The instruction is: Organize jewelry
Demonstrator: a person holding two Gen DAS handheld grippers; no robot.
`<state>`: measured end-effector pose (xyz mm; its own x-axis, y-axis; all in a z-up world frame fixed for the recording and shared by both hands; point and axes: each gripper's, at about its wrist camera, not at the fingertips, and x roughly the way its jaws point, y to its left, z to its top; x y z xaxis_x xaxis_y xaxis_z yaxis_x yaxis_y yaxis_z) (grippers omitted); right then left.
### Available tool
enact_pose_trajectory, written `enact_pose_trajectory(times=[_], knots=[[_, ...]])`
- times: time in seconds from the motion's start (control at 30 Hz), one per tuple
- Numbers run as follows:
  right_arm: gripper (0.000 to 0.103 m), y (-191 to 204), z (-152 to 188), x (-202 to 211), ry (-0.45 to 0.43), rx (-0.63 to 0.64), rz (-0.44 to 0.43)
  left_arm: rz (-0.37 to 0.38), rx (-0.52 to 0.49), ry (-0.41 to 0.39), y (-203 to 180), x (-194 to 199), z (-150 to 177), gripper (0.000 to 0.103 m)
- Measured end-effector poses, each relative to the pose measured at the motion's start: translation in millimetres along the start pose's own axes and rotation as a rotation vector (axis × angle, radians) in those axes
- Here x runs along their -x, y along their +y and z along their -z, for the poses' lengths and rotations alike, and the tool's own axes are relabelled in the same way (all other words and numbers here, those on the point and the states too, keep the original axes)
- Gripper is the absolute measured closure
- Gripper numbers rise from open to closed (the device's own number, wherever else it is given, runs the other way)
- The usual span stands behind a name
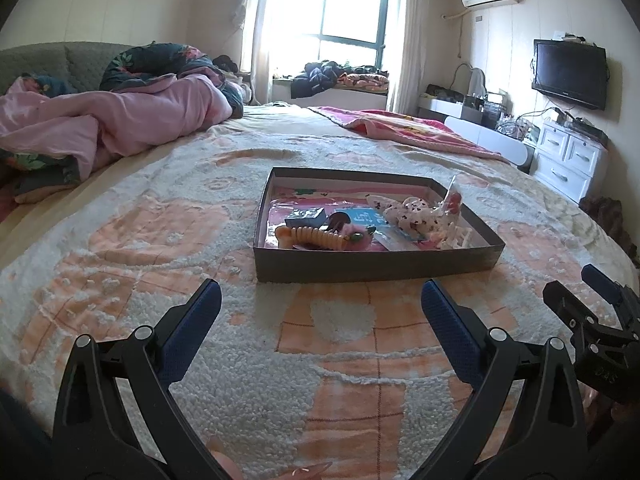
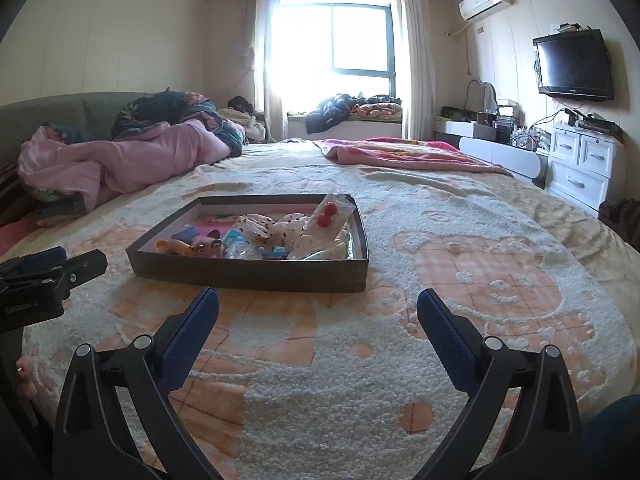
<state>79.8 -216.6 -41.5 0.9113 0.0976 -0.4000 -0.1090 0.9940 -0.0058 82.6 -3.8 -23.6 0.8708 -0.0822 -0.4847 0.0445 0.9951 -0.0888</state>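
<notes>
Tray (image 1: pixel 376 266): mid-bed, on blanket (image 1: pixel 120 280); walls corral loose pcs. Contents: orange coil tie (image 1: pixel 316 236) by near wall, dotted bows (image 2: pixel 272 226), red-bead bag (image 2: pixel 330 210) at far corner. L gripper (image 1: pixel 320 300), R gripper (image 2: pixel 318 304): both splayed wide, empty, short of tray's near edge, prob. poised for first pick.

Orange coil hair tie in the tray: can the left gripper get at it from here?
Probably yes. The left gripper is open with bare blanket ahead, and the hair tie lies on top near the tray's low front wall.

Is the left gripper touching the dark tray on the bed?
Apart. The left wrist view shows bare blanket between the open left gripper and the tray.
</notes>
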Motion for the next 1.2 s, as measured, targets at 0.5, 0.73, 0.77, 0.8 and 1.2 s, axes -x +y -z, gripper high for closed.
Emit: enact_pose_trajectory(times=[0.5, 0.73, 0.77, 0.8, 1.2], knots=[[0.007, 3.1, 0.5, -2.8, -0.013, 0.014, -0.006, -0.004, 0.006, 0.002, 0.8, -2.2, 2.5, 0.011], [0.007, 8.9, -0.7, -4.5, -0.059, 0.033, -0.001, -0.008, 0.003, -0.03, 0.7, -0.6, 2.3, 0.011], [0.006, 9.6, -0.5, -5.0, -0.064, 0.039, 0.0, -0.009, 0.004, -0.035, 1.1, -0.4, 1.9, 0.011], [0.006, 10.5, -0.5, -6.0, -0.071, 0.045, -0.001, -0.009, 0.003, -0.042, 1.3, 0.0, 1.7, 0.011], [0.006, 12.4, -2.4, -6.0, -0.106, 0.059, -0.009, -0.015, 0.004, -0.056, 1.9, 0.8, 0.3, 0.011]])
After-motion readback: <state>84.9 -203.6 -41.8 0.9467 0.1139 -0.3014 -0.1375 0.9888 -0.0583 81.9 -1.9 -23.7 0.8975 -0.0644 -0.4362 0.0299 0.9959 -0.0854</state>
